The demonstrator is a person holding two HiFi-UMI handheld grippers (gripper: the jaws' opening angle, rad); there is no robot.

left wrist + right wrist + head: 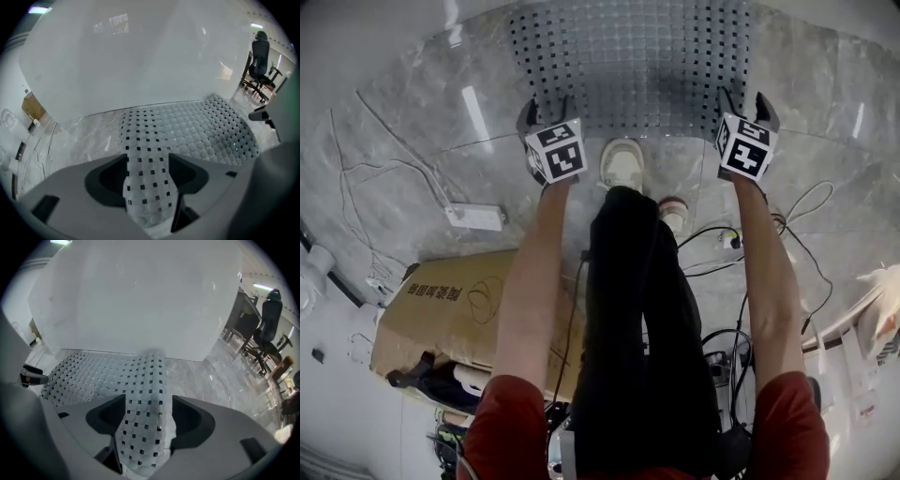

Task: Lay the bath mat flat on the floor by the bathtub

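The grey perforated bath mat (628, 66) lies spread on the marble floor in front of the white bathtub wall (140, 56). My left gripper (547, 111) is at the mat's near left corner and my right gripper (746, 103) at its near right corner. In the left gripper view the jaws (147, 161) stand wide, with a raised corner of the mat (187, 131) lying loosely between them. The right gripper view shows the same: wide jaws (149, 404) with a strip of the mat (93, 371) in the gap and dark space beside it.
The person's shoes (622, 164) stand just behind the mat's near edge. A white power strip (475, 217) and loose cables (384, 159) lie on the floor at left, more cables (741, 244) at right. A cardboard box (459, 309) sits behind left. An office chair (259, 56) stands far right.
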